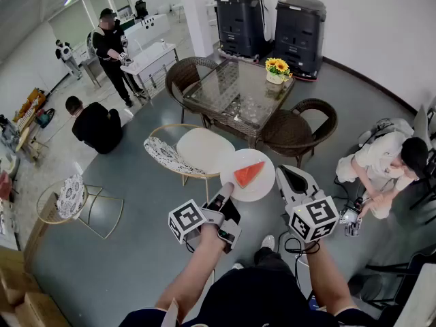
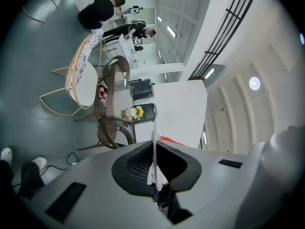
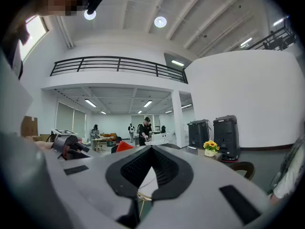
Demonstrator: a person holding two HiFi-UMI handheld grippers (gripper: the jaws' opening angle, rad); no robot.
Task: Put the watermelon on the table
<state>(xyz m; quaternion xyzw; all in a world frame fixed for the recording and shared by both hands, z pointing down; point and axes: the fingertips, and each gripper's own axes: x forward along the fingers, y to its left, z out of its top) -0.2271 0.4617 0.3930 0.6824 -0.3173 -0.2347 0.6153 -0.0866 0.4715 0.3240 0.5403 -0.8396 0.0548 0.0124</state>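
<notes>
- The left gripper (image 1: 225,195) is clamped on the near rim of a white plate (image 1: 264,182). In the left gripper view the left gripper (image 2: 155,150) has its pads pressed on the plate (image 2: 155,138), which shows edge-on between them.
- The watermelon (image 1: 248,174) is a red wedge lying flat on the plate, about mid-plate. Its pointed end aims towards 2 o'clock in the head view.
- In the left gripper view the watermelon (image 2: 167,139) peeks out as a red sliver at 1 o'clock of the jaw tips.
- The plate is held up in the air at 1 o'clock of the left gripper. In the head view its far edge overlaps the rim of the white table (image 1: 201,148), which lies at 10 o'clock of the plate.
- Whether the plate touches that table cannot be told.
- The right gripper (image 1: 286,176) is at 4 o'clock of the plate, just beside it and apart from it. In its own view the right gripper (image 3: 152,148) has its jaw tips together with nothing gripped.
- A glass table (image 1: 235,94) stands at 12 o'clock of the plate, further off, with wicker chairs (image 1: 296,131) around it. A pot of yellow flowers (image 1: 277,68) sits on its far right corner.
- A patterned chair (image 1: 167,157) sits against the white table at its 8 o'clock.
- A person (image 1: 385,162) sits on the floor at 3 o'clock of the right gripper, well apart from it.
</notes>
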